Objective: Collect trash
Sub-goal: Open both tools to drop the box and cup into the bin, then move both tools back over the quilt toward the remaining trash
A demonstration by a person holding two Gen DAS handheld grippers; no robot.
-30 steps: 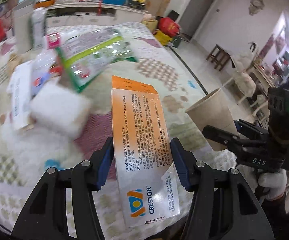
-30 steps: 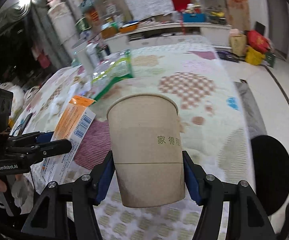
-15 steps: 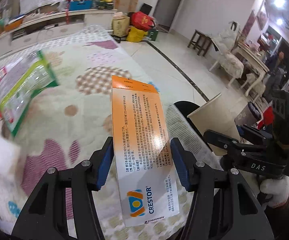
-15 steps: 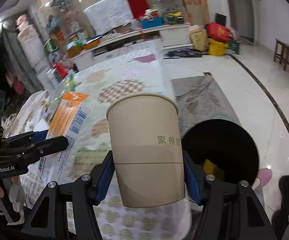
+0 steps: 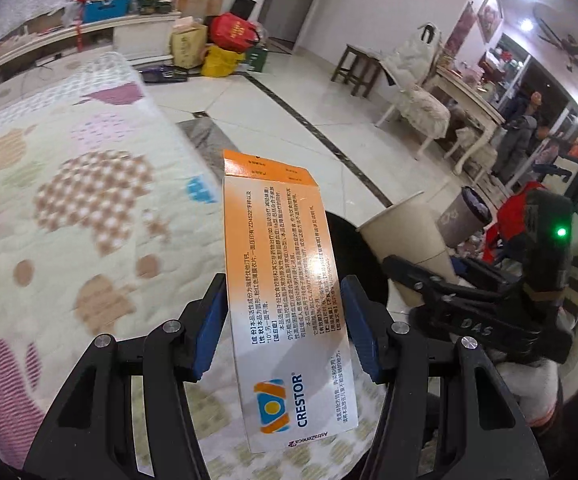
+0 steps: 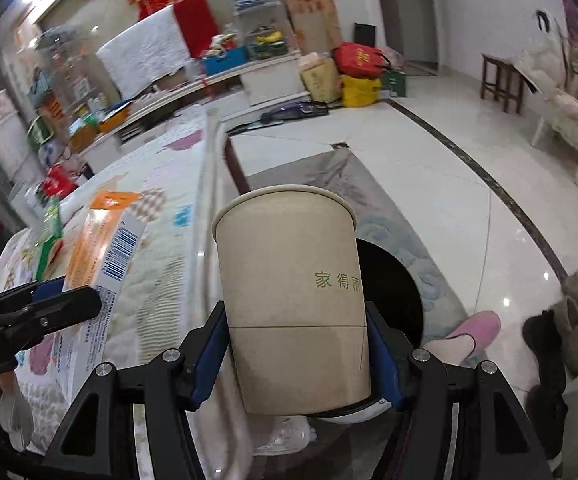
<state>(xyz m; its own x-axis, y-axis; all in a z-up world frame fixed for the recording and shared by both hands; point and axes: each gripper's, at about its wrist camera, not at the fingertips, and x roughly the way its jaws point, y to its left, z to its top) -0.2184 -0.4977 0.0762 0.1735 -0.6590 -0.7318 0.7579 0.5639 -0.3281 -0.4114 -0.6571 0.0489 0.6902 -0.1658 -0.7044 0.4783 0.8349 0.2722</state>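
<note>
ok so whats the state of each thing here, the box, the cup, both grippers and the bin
medicine box: held off the table, end flap open
paper cup: upright, held, inside not visible
left gripper: shut on the medicine box
right gripper: shut on the paper cup
black bin: on the floor beside the table, open top, behind the cup
table: covered with a patterned cloth

A lived-in home's living room: glossy white floor tiles [image 6: 429, 168] with a dark inlaid border, a quilted patterned cover [image 5: 69, 208] at nine o'clock, a long low white cabinet [image 6: 225, 92] crowded with clutter at eleven, a wooden stool [image 5: 355, 66] and cushioned chair [image 5: 417, 108] at two, pink slippers [image 6: 469, 336] at four.
</note>
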